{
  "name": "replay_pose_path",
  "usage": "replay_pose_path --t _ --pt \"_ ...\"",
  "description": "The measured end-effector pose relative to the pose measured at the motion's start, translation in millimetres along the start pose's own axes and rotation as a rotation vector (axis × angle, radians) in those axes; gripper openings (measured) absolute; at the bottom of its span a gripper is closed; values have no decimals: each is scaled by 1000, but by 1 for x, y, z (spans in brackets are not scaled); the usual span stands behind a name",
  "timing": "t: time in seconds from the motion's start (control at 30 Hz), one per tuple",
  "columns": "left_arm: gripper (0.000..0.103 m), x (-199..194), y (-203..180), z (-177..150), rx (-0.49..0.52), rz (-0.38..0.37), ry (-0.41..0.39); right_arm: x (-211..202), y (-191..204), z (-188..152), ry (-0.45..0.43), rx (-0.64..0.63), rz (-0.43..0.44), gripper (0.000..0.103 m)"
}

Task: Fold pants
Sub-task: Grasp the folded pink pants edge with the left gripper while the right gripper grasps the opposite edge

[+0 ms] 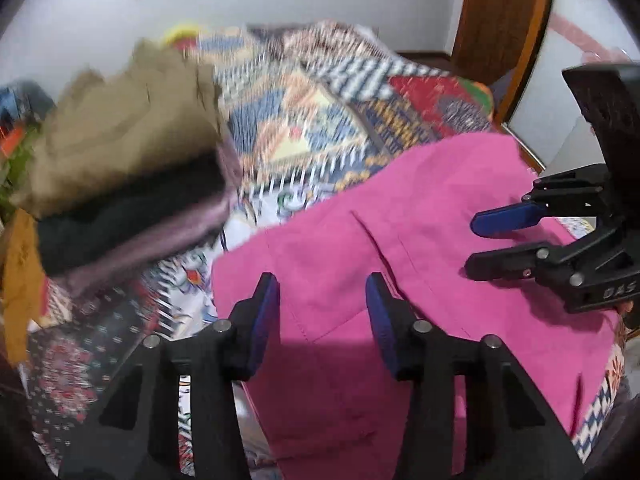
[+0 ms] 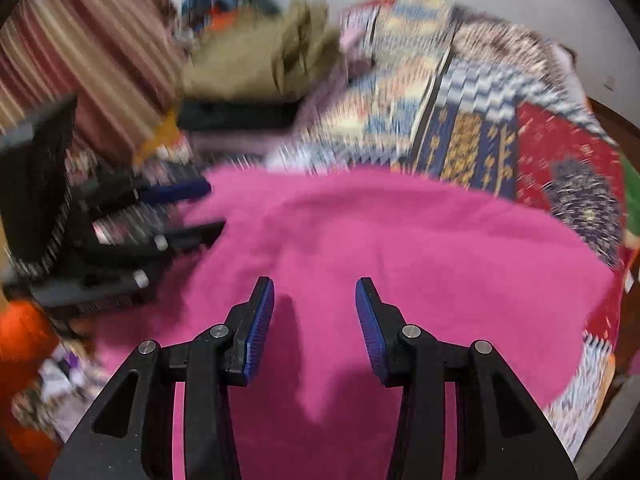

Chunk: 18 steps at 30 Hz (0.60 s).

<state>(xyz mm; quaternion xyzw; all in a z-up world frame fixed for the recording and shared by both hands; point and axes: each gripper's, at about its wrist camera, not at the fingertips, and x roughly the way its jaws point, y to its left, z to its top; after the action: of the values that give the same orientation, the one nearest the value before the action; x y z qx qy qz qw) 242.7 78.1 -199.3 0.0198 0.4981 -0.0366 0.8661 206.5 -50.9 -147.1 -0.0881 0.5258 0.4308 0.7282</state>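
Pink pants [image 1: 400,240] lie on the patchwork bedspread [image 1: 320,128]; your left gripper [image 1: 322,320] and right gripper [image 2: 315,324] hover half-open, empty—grab 1 layer and the fold skews.

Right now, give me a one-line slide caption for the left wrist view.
Left gripper open above bright pink fabric pants on a patchwork bedspread, right gripper open alongside.

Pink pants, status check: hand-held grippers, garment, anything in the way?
Left hand-held gripper open, empty; right hand-held gripper open, empty. Pink pants on patterned bedspread, ungripped. Folded clothes pile beside them, clear.
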Motion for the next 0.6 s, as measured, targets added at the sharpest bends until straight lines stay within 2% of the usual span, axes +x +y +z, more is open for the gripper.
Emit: replay_pose_path --t 0.07,0.13,0.2,0.27,0.3,0.43,0.5,0.57,0.6 --pt "47 10 15 -4 -34 -42 17 10 -17 -1 35 3 -36 38" --pt "49 15 22 -6 -49 -62 25 8 -38 -3 28 40 -53 36" --pt "53 18 26 -7 -56 -62 21 -2 -62 -9 1 110 -53 26" --pt "54 18 34 -9 -83 -83 18 -12 -82 -16 -23 179 -39 5" --pt "54 16 37 -11 -102 -95 17 -17 -94 -18 -35 221 -36 4" --pt "55 9 49 -16 -172 -108 19 -39 -129 -41 -62 333 -169 13" --pt "55 -2 54 -18 -187 -79 -2 -52 -137 -54 -75 358 -182 15" --pt "55 -17 58 -19 -179 -59 -38 -68 -140 -63 -104 360 -197 24" --pt "59 -22 60 -18 -178 -53 -50 -75 -139 -65 -121 355 -198 27"
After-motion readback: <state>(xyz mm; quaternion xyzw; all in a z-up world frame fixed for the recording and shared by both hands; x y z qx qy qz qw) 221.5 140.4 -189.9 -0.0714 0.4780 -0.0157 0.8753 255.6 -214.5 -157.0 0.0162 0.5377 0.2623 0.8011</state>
